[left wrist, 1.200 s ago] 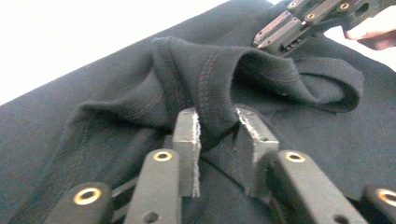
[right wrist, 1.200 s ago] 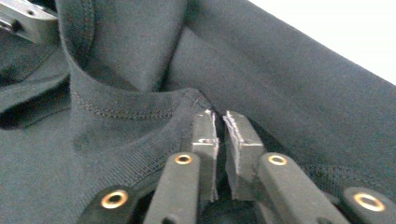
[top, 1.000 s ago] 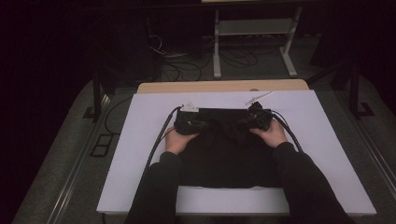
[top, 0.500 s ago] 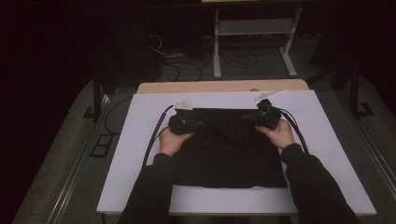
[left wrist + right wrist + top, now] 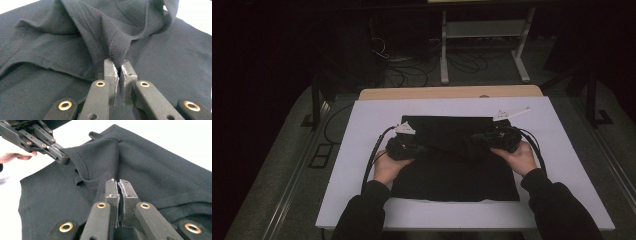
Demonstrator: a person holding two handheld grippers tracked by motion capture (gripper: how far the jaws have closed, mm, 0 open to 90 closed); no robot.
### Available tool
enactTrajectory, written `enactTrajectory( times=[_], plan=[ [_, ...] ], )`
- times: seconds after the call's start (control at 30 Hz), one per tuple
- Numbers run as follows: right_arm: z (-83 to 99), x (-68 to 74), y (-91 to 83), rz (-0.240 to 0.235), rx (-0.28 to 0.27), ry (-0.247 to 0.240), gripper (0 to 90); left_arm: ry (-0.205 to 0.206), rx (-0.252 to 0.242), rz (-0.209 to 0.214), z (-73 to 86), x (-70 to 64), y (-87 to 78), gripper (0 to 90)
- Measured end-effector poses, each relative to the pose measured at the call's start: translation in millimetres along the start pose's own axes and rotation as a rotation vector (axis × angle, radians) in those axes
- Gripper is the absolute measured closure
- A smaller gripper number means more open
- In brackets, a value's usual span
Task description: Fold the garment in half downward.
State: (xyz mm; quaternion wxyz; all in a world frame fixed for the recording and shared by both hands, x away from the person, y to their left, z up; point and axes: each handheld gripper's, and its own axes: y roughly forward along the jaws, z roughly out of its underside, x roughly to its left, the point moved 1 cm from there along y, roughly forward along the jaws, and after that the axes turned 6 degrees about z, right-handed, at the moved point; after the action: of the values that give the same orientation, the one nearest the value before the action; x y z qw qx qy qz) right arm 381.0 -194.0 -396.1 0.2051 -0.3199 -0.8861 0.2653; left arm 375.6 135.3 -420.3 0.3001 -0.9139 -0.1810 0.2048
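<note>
1. Two hand-held grippers are at work over one black garment (image 5: 452, 165), which lies spread on a white table (image 5: 557, 150) in the high view.
2. Garment — dark knit cloth with stitched hems; it covers the middle of the table, its near edge short of the table's near edge, its far edge folded over toward the person.
3. Left gripper (image 5: 119, 71) — jaws pressed together on a raised ridge of the cloth. In the left gripper view the pinched fold rises from between the jaw tips and spreads upward into a hemmed edge. In the high view this gripper sits at the garment's left side, held by the left hand (image 5: 387, 167).
4. Right gripper (image 5: 118, 185) — jaws likewise closed, with a thin layer of the dark cloth caught between the pads; a ribbed edge runs up to the jaw tips. In the high view it sits at the garment's right side, held by the right hand (image 5: 521, 159).
5. Relation of the two: the right gripper view shows the left gripper farther off at upper left, clamped on a hemmed corner of the same fold, so that the cloth is lifted between both grips.
6. Cables (image 5: 373, 160) trail from each gripper toward the person.
7. Wooden edge (image 5: 452, 92) shows beyond the table's far side.
</note>
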Motion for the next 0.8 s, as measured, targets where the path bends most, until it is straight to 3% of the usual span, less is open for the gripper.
enactTrajectory(
  times=[0.27,0.4,0.8],
  plan=[
    [14.8,0.9,-10.2,-0.008,-0.006,0.024,84.9,0.041,-0.007,0.014,-3.9,-17.5,-6.4,84.5],
    [20.9,0.4,-14.0,-0.009,-0.012,0.034,84.9,0.033,-0.019,0.021,-1.9,-20.9,-5.7,84.5],
    [37.6,13.9,-22.3,-0.011,0.0,0.032,84.8,0.053,0.066,0.008,11.1,-37.9,-5.8,84.5]
  ],
)
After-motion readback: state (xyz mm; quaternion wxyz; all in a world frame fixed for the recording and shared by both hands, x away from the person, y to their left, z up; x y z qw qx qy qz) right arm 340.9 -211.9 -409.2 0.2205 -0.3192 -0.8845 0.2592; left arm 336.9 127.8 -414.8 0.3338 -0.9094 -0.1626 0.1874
